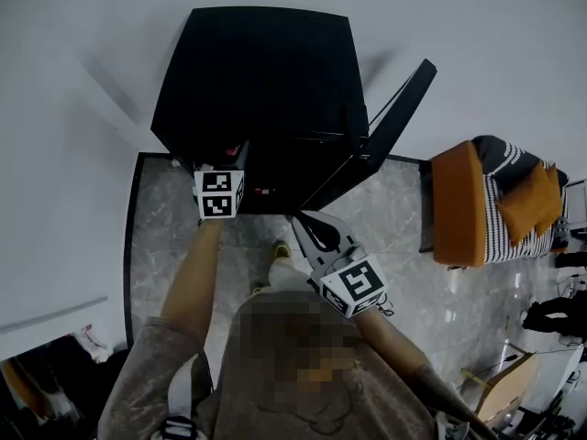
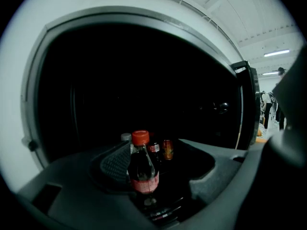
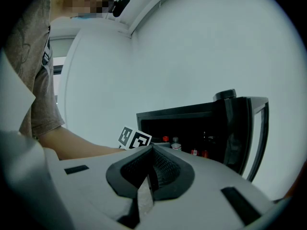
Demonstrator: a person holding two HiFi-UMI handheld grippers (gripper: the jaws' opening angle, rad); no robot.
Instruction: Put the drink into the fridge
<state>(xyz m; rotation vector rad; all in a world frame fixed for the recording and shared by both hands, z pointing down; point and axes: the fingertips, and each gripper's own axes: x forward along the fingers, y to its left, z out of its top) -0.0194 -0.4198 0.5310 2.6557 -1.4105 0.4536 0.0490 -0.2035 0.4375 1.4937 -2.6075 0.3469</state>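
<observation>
Left tool (image 2: 160, 163) is reaching into the dark fridge (image 1: 257, 71), and its two jaws are spread wide. The drink (image 2: 142, 169), a cola bottle with a red cap, stands between them. It stands straight up, cap on top. It is just beside the bumpy pad (image 2: 114, 163) of the left jaw, and the right jaw is well apart from it. Neither jaw looks like it is squeezing the bottle, so the drink seems to stand by itself inside the fridge. Behind it are more drinks: a small can (image 2: 167, 149) and a bottle with a grey cap (image 2: 125, 137).

The right tool (image 3: 152, 152) is outside the fridge, lower down and near the open door (image 1: 385, 126). Its jaws are pressed together with nothing between them.

It looks like the drink is already where it should be. The next move probably means pulling the left tool straight back toward the person. The bottle is tall and sits so near the left jaw that a sideways bump could tip it. The right tool is nearer the door, so it could push the door closed after that.
</observation>
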